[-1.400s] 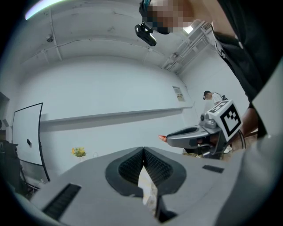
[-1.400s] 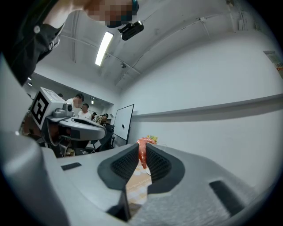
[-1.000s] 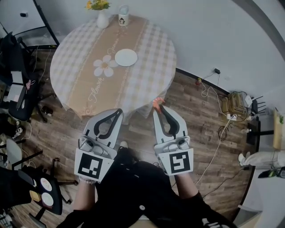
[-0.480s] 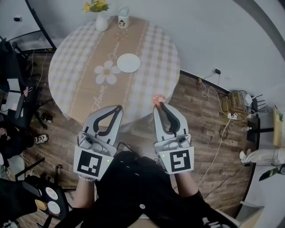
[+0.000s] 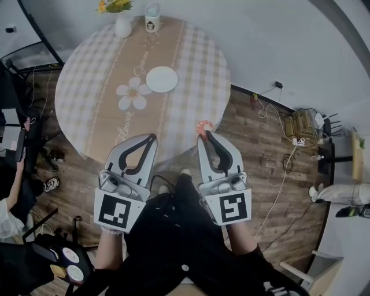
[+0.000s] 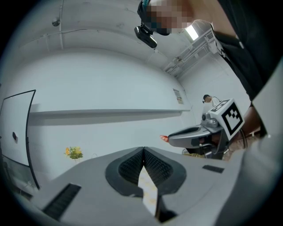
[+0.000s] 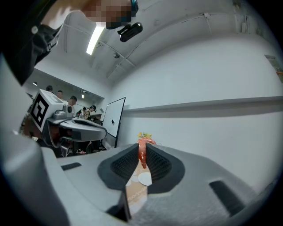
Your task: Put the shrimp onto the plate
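Observation:
An orange-pink shrimp [image 5: 204,126] sticks out of the tip of my right gripper [image 5: 203,133], which is shut on it; in the right gripper view the shrimp [image 7: 142,152] is pinched between the ribbed pads. The white plate [image 5: 162,79] lies on the round checked table [image 5: 87,87], beside a daisy print; it shows small between the right jaws as the plate [image 7: 144,178]. My left gripper [image 5: 151,139] hovers at the table's near edge, shut with nothing in it; its pads meet in the left gripper view [image 6: 143,155]. Both grippers point level toward the table.
A white vase with yellow flowers [image 5: 120,17] and a white mug [image 5: 152,17] stand at the table's far edge. A person's legs [image 5: 173,243] fill the view below. Cables and a box [image 5: 302,128] lie on the wood floor to the right; chairs stand at the left.
Both grippers have moved forward toward the table, so the table and plate appear closer and lower in the head view. The shrimp stays gripped in the right gripper.

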The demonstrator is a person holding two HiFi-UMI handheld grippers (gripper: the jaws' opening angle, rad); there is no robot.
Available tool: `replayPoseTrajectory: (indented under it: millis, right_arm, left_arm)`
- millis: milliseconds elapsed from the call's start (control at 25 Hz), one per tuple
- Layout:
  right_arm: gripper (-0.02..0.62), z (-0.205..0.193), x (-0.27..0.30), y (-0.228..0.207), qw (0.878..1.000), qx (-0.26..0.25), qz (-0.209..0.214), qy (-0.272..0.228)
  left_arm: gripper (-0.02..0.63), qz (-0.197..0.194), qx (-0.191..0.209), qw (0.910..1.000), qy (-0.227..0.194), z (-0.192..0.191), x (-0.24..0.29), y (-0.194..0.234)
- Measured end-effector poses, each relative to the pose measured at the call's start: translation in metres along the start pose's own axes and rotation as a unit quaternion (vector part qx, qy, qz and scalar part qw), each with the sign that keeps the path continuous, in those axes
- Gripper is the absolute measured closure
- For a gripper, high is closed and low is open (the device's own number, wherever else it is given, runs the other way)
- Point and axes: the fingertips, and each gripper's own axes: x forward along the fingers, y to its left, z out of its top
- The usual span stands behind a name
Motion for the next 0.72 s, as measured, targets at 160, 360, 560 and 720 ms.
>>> replayPoseTrajectory:
  millis: [160, 360, 560, 720]
  right_arm:
    - [0.555, 0.000, 0.010, -0.002, 1.000, -0.003, 0.009, -0.002]
    - [0.555, 0.001, 0.026, -0.010, 1.000, -0.003, 0.028, -0.011]
    - [0.555, -0.001, 0.048, -0.028, 0.999, 0.000, 0.047, -0.017]
    - [0.555, -0.006, 0.066, -0.045, 0.997, -0.001, 0.070, -0.019]
  left_arm:
    - [0.604, 0.007, -0.004, 1.0000, 0.002, -0.003, 0.006, 0.006]
    - [0.604, 0.026, -0.001, 0.9997, 0.005, -0.003, 0.017, 0.015]
    - [0.604, 0.046, 0.003, 0.9988, 0.015, -0.004, 0.038, 0.028]
    - [0.604, 0.075, -0.026, 0.9964, 0.029, -0.009, 0.059, 0.038]
